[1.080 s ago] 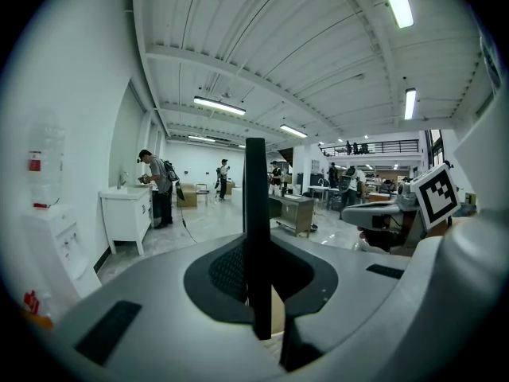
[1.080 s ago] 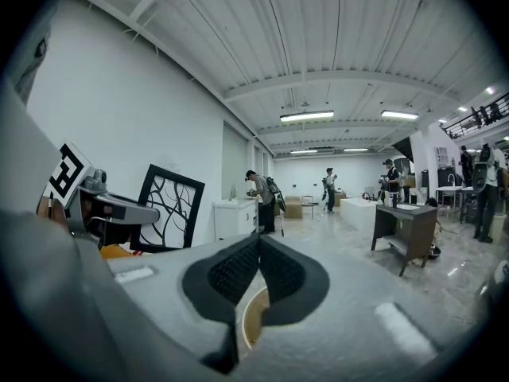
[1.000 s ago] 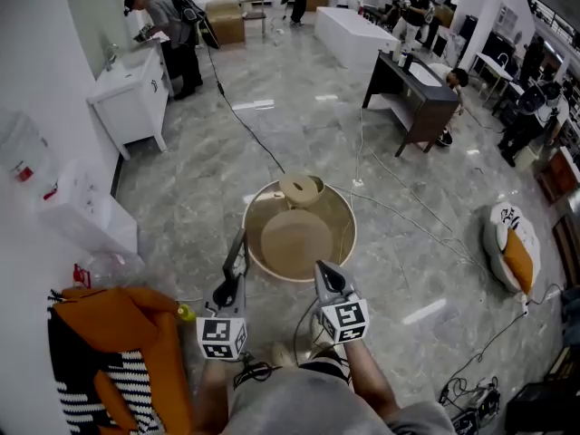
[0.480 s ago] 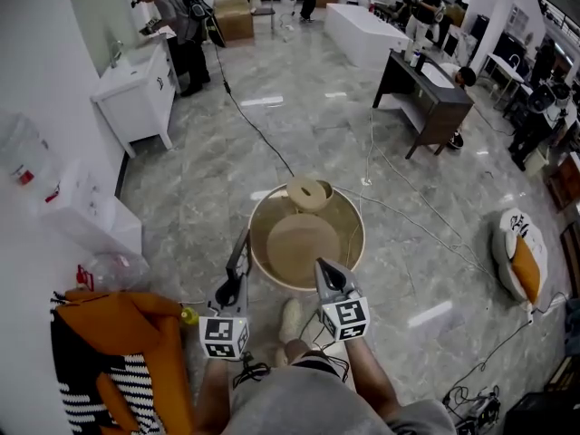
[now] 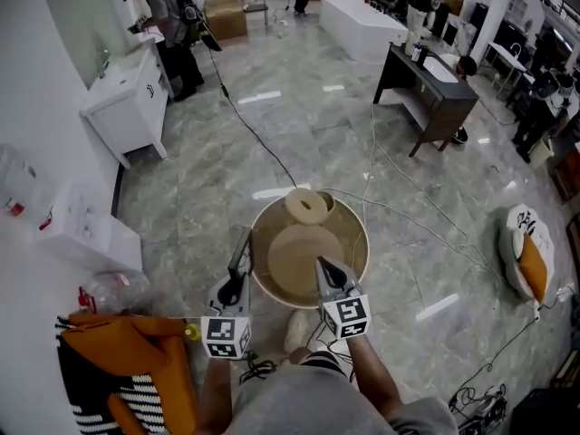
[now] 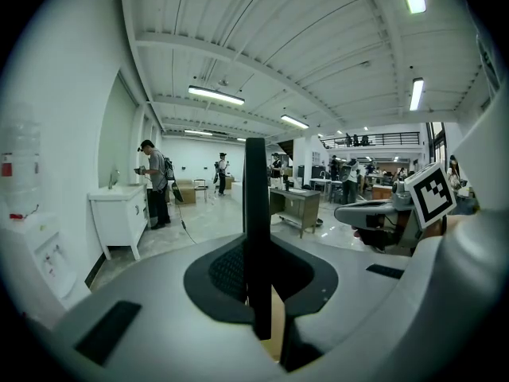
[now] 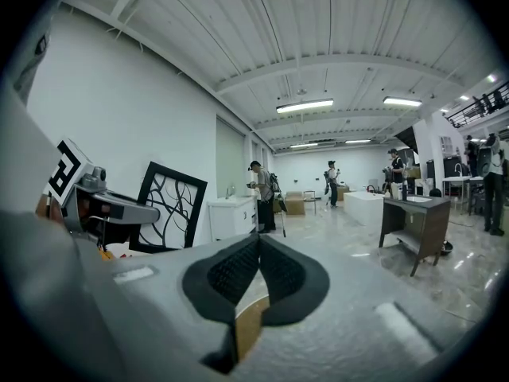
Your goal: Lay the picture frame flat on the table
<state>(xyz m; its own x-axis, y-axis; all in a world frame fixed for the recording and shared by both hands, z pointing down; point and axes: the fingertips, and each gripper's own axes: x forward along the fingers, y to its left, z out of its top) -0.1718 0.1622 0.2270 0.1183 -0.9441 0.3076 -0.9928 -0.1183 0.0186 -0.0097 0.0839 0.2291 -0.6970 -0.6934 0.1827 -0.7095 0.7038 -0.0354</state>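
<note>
The round table [image 5: 359, 243], raised at the rim like a basin, lies directly ahead of and below both grippers. Its floor is bare apart from a pale ring [image 5: 306, 206] at the far rim. The picture frame [image 5: 243, 246] stands upright on edge above the table's left rim, its plane in line with the left gripper [image 5: 234, 281], which is clenched on its black edge; judged not yet laid flat, while the right gripper [image 5: 322, 266], closed on nothing, rides near the frame's right.
</note>
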